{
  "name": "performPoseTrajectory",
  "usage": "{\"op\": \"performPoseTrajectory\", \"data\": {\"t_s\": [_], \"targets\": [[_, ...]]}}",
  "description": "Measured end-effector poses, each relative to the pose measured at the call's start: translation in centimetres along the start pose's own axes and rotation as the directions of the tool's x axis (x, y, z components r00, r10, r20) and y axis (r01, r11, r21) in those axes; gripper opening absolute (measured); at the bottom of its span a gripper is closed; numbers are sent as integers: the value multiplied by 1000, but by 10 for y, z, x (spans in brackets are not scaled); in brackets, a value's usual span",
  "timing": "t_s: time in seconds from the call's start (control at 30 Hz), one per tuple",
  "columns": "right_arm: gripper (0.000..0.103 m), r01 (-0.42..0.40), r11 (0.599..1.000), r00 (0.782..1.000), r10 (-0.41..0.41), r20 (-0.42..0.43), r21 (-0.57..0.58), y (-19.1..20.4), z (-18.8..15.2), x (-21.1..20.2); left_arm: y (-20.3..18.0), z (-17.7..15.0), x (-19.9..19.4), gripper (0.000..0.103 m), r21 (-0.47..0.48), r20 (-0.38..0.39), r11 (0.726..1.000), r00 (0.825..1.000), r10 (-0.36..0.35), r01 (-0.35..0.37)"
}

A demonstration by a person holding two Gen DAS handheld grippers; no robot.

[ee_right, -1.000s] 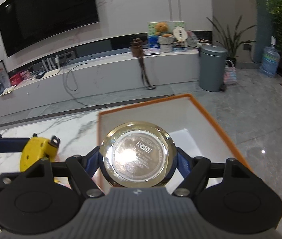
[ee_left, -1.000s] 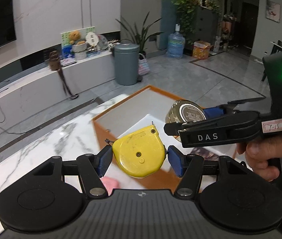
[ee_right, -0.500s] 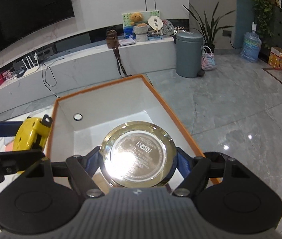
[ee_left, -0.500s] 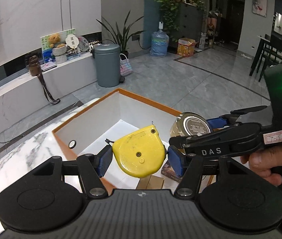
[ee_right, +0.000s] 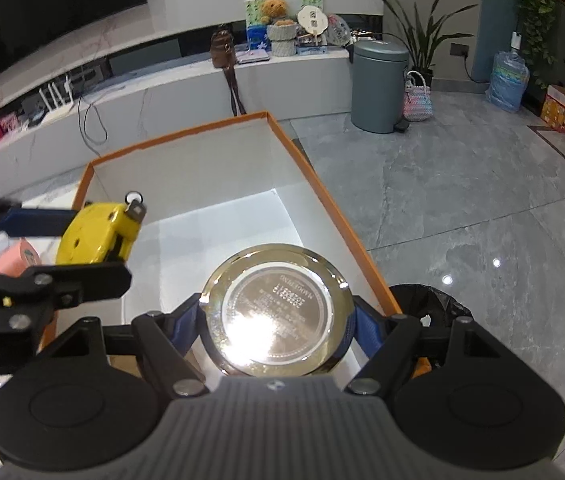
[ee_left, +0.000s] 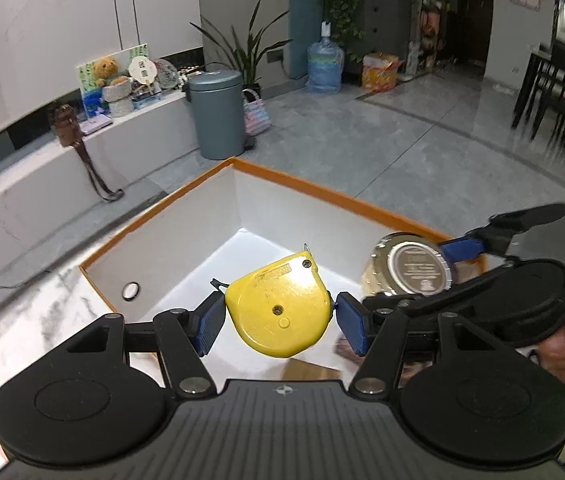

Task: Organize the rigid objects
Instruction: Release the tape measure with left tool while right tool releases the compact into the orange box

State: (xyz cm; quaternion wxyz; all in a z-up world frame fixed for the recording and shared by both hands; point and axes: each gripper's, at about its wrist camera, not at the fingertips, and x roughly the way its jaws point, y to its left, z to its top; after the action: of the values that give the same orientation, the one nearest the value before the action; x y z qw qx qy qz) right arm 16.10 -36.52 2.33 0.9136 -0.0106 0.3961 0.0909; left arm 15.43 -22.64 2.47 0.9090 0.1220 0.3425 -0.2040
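Observation:
My left gripper (ee_left: 280, 320) is shut on a yellow tape measure (ee_left: 278, 308), which hangs over the open white box with an orange rim (ee_left: 322, 192). My right gripper (ee_right: 278, 320) is shut on a round shiny tin (ee_right: 276, 312), lid toward the camera, also above the box (ee_right: 310, 168). The right wrist view shows the tape measure (ee_right: 98, 236) at the left with the left gripper's fingers (ee_right: 38, 216) on it. In the left wrist view the tin (ee_left: 414, 270) hangs to the right of the tape measure. A small ring-like thing (ee_left: 130, 290) lies on the box floor.
The box sits on a marble table (ee_left: 22, 320) at its edge. A pink object (ee_right: 14, 260) lies on the table left of the box. Flat items (ee_left: 310, 368) lie in the near part of the box. A black-lined bin (ee_right: 434, 304) stands on the floor right of the box.
Both grippers have moved forward and down over the box, still holding their objects. The box interior now fills more of both views.

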Motion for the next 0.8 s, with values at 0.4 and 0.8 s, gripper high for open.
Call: {"op": "performPoseTrajectory", "data": {"t_s": [0.4, 0.8], "targets": [[75, 41, 990, 996, -51, -77, -136, 25, 1, 39, -5, 4, 40, 70, 44, -96, 997, 993, 75, -71], [75, 69, 968, 988, -99, -117, -243, 40, -1, 49, -9, 5, 69, 70, 34, -194, 995, 976, 95, -90]]}}
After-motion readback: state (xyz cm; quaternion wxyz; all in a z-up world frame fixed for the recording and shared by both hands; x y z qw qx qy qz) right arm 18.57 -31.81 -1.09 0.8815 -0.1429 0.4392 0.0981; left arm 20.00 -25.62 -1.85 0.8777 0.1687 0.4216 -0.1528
